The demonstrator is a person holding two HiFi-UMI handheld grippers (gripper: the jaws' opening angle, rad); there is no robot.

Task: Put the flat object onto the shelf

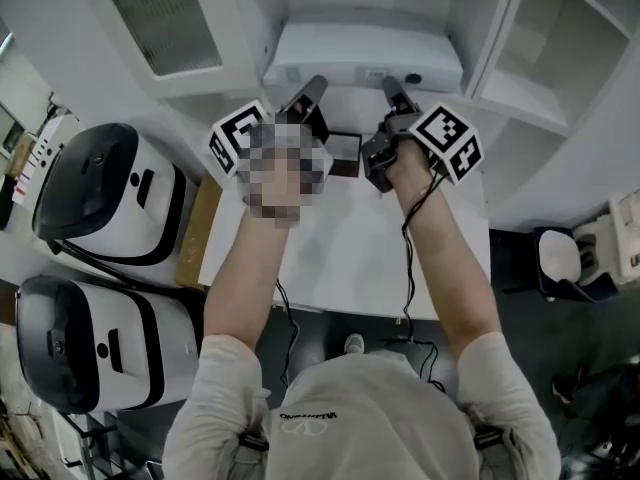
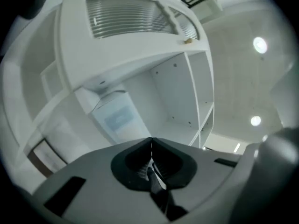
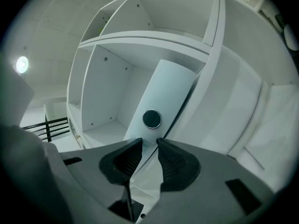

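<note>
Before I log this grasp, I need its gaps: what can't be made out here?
- Left gripper, head view: a mosaic patch covers its rear half.
- Whether its shut tips touch the flat object: no view settles it.
- Flat object's near edge, head view: behind both grippers.
- Its lower end, right gripper view: behind the right gripper gripping it.

The lower end of the flat object [image 3: 163, 97] was hidden behind the jaws of the right gripper [image 3: 149, 143] that clamped it. In the head view, just below the flat object, the left gripper [image 1: 314, 88] was mostly hidden, only its tip clear. A pale thing [image 1: 625, 236] far to the flat object's right was cut off by the edge.
</note>
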